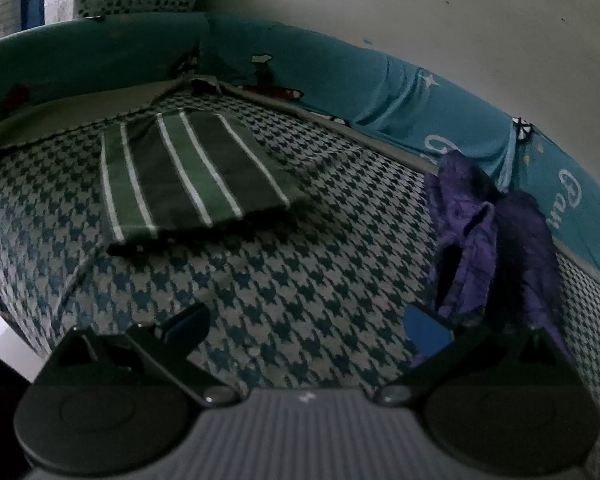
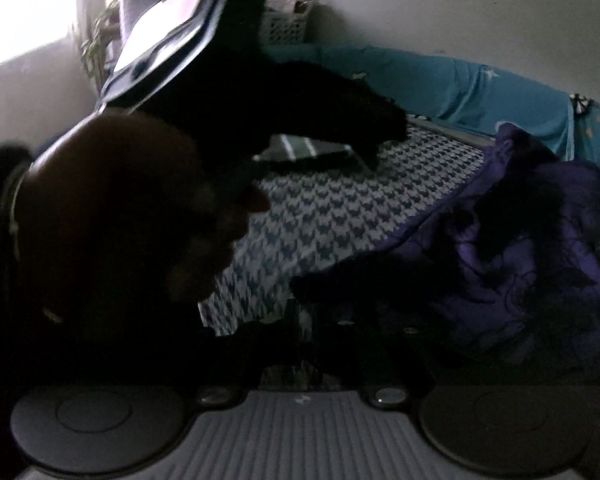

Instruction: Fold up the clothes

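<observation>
Left wrist view: left gripper [image 1: 304, 324] jaws apart, empty; green striped cloth [image 1: 188, 176] lies folded; purple garment [image 1: 492, 248] crumpled at right, soft, limp, prob. slippery, grab an edge; right gripper state can't tell.

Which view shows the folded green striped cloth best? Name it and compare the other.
The left wrist view: the folded green striped cloth lies whole and unobstructed on the houndstooth cover. The right wrist view shows only a sliver, the rest hidden behind a dark shape.

Folded green striped cloth [image 1: 188, 176] flat; purple garment [image 1: 488, 240] crumpled.
</observation>
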Available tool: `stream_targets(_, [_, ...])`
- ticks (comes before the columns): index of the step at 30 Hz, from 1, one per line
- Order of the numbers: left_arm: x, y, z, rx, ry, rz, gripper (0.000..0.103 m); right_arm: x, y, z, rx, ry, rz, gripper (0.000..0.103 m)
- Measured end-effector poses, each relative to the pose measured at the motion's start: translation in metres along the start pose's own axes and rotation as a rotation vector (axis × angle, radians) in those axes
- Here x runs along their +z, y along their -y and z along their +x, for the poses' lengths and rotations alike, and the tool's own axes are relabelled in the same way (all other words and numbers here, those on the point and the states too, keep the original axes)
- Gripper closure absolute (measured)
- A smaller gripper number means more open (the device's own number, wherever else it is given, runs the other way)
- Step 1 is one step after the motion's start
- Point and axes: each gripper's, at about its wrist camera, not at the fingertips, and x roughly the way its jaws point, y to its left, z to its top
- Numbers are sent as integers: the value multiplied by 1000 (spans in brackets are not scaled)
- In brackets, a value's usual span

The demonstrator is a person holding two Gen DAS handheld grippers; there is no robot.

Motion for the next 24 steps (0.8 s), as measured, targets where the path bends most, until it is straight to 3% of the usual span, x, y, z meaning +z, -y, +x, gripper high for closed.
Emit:
stream_targets(9, [-14, 21, 6, -46, -37, 114, 0, -12, 29, -41, -131, 42, 136, 94])
stream_targets(16, [-30, 41, 5, -84, -60, 208, 0, -36, 75, -93, -353, 74, 321, 84])
stream_targets(19, [-37, 50, 4, -103, -68, 247, 0, -46, 91, -106, -432, 64, 372, 82])
stream_targets(24, [-48, 64, 4, -141, -88, 311, 0, -60, 101, -119, -479, 28, 429, 78])
